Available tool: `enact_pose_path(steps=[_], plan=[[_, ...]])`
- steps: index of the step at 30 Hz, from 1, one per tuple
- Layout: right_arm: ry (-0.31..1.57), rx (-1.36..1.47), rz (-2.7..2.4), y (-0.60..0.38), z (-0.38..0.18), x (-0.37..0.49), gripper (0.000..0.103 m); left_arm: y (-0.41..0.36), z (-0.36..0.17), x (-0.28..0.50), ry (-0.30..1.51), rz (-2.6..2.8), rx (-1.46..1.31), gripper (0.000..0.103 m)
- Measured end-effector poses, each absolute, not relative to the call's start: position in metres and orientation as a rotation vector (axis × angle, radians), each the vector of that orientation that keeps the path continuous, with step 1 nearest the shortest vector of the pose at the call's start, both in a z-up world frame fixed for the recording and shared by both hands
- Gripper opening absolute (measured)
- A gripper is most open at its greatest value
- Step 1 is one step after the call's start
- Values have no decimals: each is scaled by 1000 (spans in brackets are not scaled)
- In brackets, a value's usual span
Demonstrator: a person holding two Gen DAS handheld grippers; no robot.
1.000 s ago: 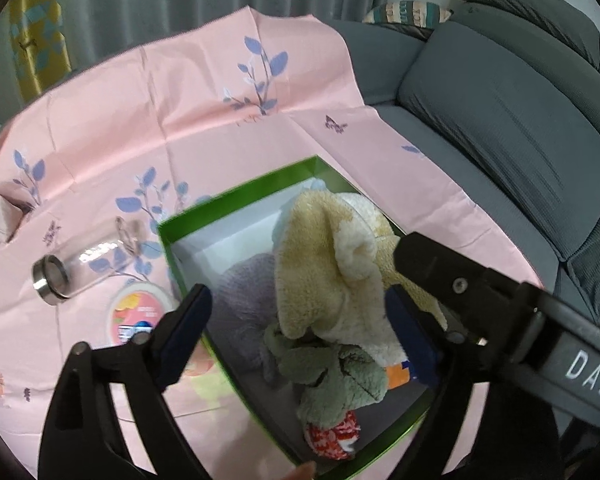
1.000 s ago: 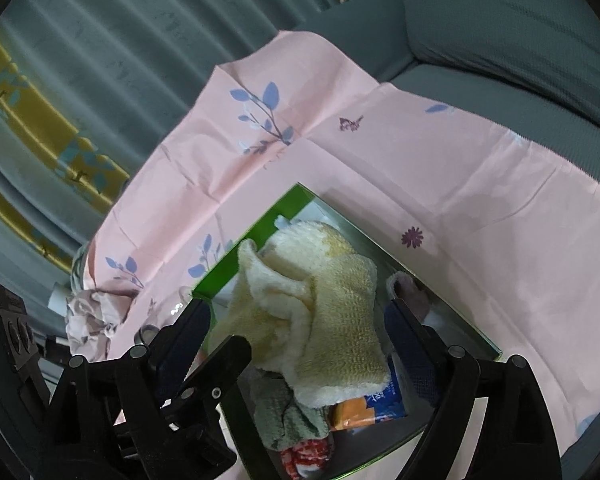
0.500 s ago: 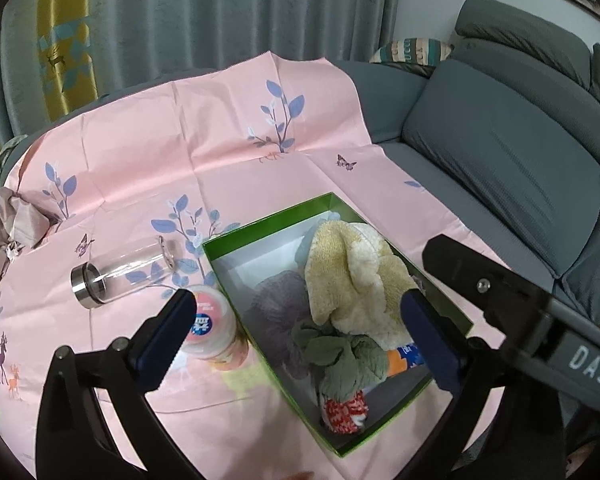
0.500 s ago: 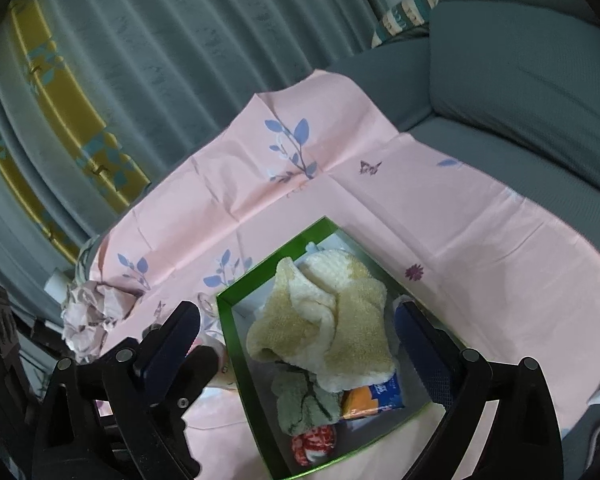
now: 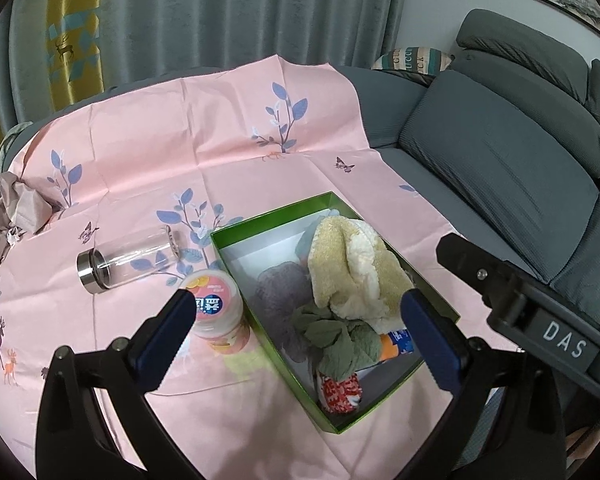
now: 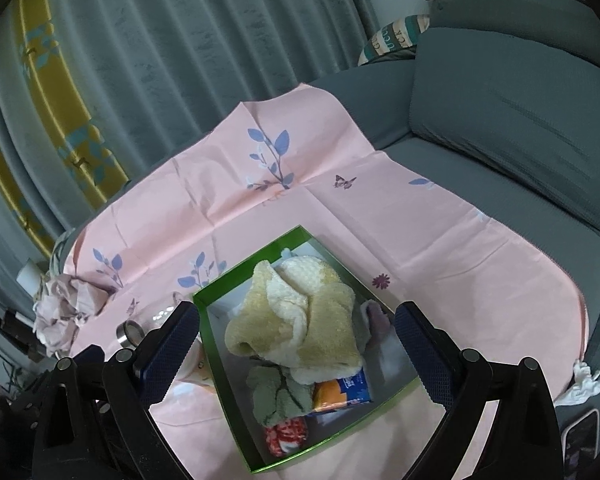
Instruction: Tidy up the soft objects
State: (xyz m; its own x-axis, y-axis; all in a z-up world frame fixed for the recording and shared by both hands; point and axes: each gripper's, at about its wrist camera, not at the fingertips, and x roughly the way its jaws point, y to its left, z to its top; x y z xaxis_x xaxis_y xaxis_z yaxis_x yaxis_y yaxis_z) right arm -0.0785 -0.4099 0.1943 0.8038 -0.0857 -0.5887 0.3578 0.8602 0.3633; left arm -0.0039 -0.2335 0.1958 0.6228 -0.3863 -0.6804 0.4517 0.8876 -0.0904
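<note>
A green box [image 5: 380,408] [image 6: 204,320] lies on a pink cloth. In it lie a yellow fluffy towel [image 5: 352,272] [image 6: 300,328], a grey cloth [image 5: 280,284], a green cloth [image 5: 340,340] [image 6: 276,396], a red patterned item [image 5: 340,390] [image 6: 286,432] and an orange and blue packet [image 5: 396,342] [image 6: 340,392]. My left gripper [image 5: 300,332] is open and empty above the box. My right gripper [image 6: 296,356] is open and empty above the box; its body shows in the left wrist view [image 5: 540,320].
A glass bottle [image 5: 124,260] lies on the pink cloth [image 5: 180,140] left of the box, with a pink-lidded tub [image 5: 216,308] next to it. Crumpled fabric [image 5: 8,204] [image 6: 64,312] sits at the far left. A grey sofa [image 5: 520,152] runs along the right.
Both grippers have risen and pulled back from the box, open and empty. The yellow towel stays in the box.
</note>
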Motion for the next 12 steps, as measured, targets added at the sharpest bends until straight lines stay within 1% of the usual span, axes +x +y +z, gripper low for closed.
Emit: enact_pose_path(steps=[12], plan=[[607,455,-277,-404,197,-80,98,-230,194,-7,769,-489,84,102]])
